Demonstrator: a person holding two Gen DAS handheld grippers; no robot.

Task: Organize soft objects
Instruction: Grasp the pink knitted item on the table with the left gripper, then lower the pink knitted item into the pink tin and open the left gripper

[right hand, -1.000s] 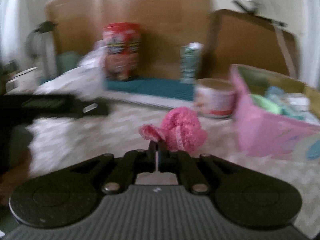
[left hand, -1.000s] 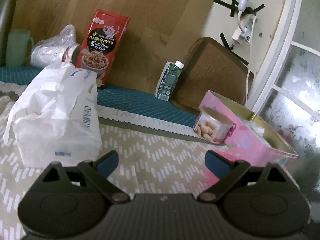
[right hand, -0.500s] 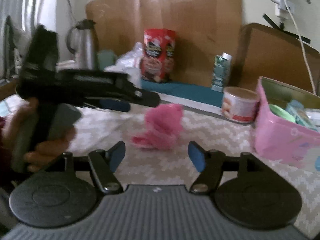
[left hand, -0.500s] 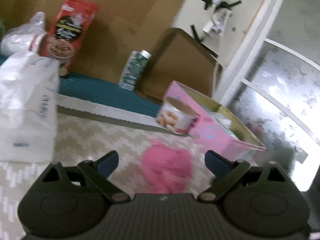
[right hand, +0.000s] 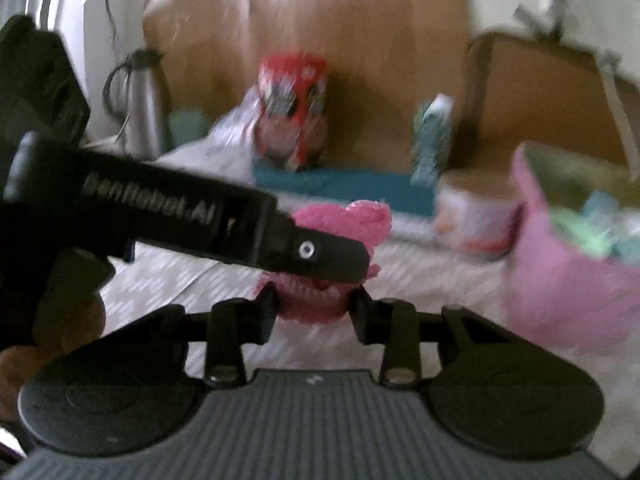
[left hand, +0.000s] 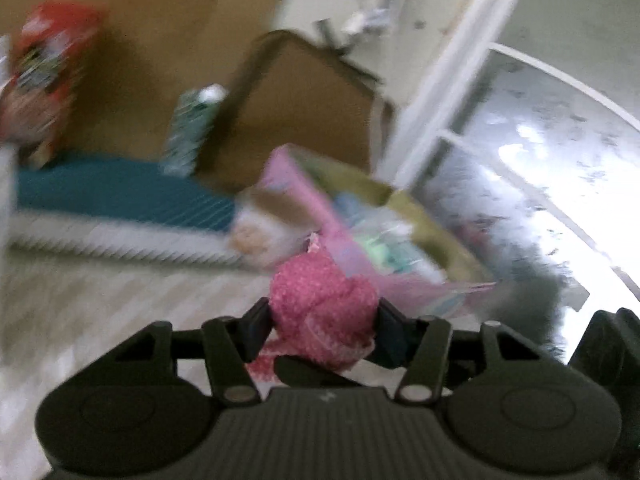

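A fluffy pink soft object (left hand: 324, 312) sits between the fingers of my left gripper (left hand: 322, 326), which is shut on it. In the right wrist view the same pink object (right hand: 340, 224) shows behind the left gripper's black body. My right gripper (right hand: 314, 308) has closed in on the lower part of the pink object, its fingers touching both sides. A pink tin box (left hand: 360, 248) with soft items inside stands just beyond; it also shows at the right of the right wrist view (right hand: 568, 280).
A round snack can (right hand: 476, 216) stands beside the pink box. A red snack bag (right hand: 294, 112), a green carton (right hand: 432, 140), a metal kettle (right hand: 138, 100) and a white plastic bag (right hand: 216, 152) stand at the back on a teal mat (left hand: 112, 192).
My left gripper has closed on the pink object and swung towards the pink box. My right gripper, open half a second ago, has closed around the object's lower part.
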